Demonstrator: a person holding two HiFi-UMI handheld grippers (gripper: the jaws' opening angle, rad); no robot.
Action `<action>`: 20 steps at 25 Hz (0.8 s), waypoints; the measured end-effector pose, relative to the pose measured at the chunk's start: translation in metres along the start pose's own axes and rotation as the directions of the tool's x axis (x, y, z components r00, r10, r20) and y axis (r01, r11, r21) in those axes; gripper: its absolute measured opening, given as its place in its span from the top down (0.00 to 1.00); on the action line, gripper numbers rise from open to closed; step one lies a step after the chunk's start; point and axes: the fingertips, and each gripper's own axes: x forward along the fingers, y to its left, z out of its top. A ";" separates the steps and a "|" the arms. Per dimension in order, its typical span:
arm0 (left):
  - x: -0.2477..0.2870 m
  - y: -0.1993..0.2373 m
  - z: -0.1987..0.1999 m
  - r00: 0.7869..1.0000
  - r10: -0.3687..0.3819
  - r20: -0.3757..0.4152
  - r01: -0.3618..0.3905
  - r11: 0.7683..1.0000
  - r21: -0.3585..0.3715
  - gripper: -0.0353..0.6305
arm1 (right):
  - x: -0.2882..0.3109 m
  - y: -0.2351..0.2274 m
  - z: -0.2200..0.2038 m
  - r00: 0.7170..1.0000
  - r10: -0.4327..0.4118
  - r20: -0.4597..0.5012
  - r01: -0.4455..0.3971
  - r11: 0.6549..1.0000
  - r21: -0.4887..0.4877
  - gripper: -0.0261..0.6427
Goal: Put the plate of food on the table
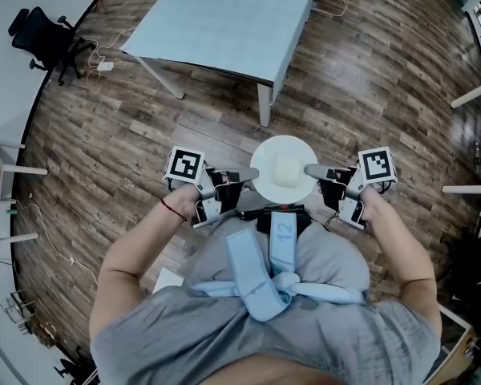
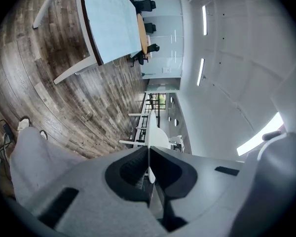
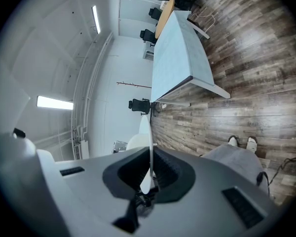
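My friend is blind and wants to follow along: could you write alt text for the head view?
Seen from above, a person holds a white plate with a pale block of food, the left gripper and right gripper each shut on opposite edges. Below is wood floor; a pale table stands ahead.

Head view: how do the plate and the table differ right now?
The plate is round and white; the table is rectangular and pale blue. The plate is far smaller. The plate is held above the floor between left tool and right tool; the table stands on it.
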 end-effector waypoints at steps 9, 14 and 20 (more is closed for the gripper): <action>0.002 0.002 0.002 1.000 -0.015 -0.001 0.015 1.000 0.010 0.91 | -0.001 -0.002 0.001 1.000 -0.014 0.020 0.014 1.000 -0.003 0.91; 0.004 0.001 0.005 1.000 -0.021 0.011 0.021 1.000 0.001 0.91 | -0.004 -0.003 0.007 0.998 -0.038 0.043 0.039 0.999 -0.015 0.91; 0.007 0.002 0.010 0.999 -0.029 0.020 0.029 1.000 0.011 0.91 | -0.005 -0.002 0.011 0.996 -0.045 0.076 0.047 0.999 -0.024 0.91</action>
